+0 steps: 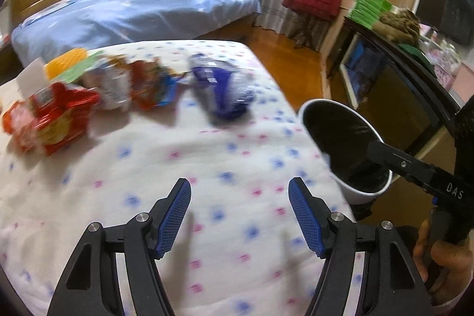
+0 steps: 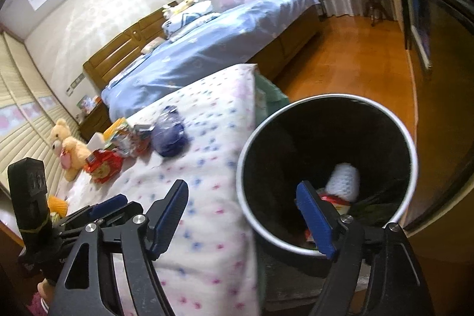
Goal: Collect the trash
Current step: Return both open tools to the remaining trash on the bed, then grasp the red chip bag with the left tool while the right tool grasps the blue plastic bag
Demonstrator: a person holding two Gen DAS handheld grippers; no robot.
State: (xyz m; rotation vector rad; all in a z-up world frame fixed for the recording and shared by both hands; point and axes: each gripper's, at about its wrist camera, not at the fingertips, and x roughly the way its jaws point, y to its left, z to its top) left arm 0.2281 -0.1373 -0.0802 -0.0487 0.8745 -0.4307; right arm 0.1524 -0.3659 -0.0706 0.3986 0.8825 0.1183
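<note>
The left hand-held gripper [image 1: 240,215] fills the foreground of the left wrist view, its blue-padded jaws spread wide and empty above the floral bedspread [image 1: 183,197]. The right hand-held gripper [image 2: 243,221] is likewise released and carries nothing; its jaws straddle the near rim of the waste bin [image 2: 413,150], one finger over the bedspread, the other inside the bin mouth.

Largest to smallest:

- Bedspread: the surface that bears all remaining trash.
- Waste bin: white-rimmed with a dark liner, standing just beside the right edge of the bed. It already holds a white crumpled item [image 2: 343,176] and some coloured wrappers.
- Blue wrapper [image 1: 222,91]: nearest piece of trash to the left hand-held gripper, lying ahead of it and slightly left of its centreline, well apart from the jaws. Its long axis appears to run roughly away from the camera, tilted toward the right; motion blur limits certainty.
- Red snack bag [image 1: 50,120]: far left, at the end of a row of trash.
- Mixed wrappers [image 1: 139,82]: between the red bag and the blue wrapper, touching one another.
- Orange item [image 1: 63,61]: behind the row, partly hidden.

Judgement: the left hand-held gripper is nearer the trash, the right nearer the bin. The coming reach likely runs forward to the blue wrapper, then rightward to the bin.
</note>
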